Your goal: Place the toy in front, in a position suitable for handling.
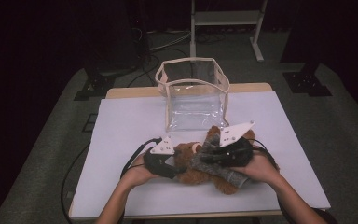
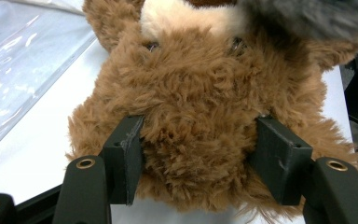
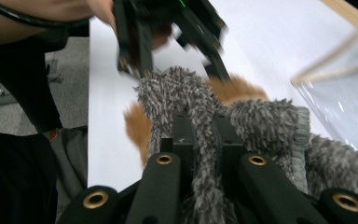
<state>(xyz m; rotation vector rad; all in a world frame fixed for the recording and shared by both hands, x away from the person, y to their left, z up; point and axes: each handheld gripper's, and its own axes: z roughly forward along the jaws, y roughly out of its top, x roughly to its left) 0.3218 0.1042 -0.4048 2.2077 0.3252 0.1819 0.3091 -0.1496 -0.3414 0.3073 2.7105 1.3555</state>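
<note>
A brown teddy bear (image 1: 192,176) lies on the white table top (image 1: 121,126) near the front edge, partly wrapped in a grey fuzzy garment (image 1: 204,161). My left gripper (image 1: 168,164) is shut on the bear's head (image 2: 200,93), its two black jaws pressed into the fur on either side. My right gripper (image 1: 210,157) is shut on a fold of the grey fuzzy garment (image 3: 186,93), which bunches up over its jaws. Brown fur of the bear (image 3: 235,88) shows behind that fold, and the left gripper (image 3: 168,32) is beyond it.
A clear plastic bag with beige trim (image 1: 196,100) stands open and upright just behind the bear, and its clear wall (image 2: 18,60) lies close to the bear's head. A metal stand (image 1: 226,18) and cables are on the floor beyond the table.
</note>
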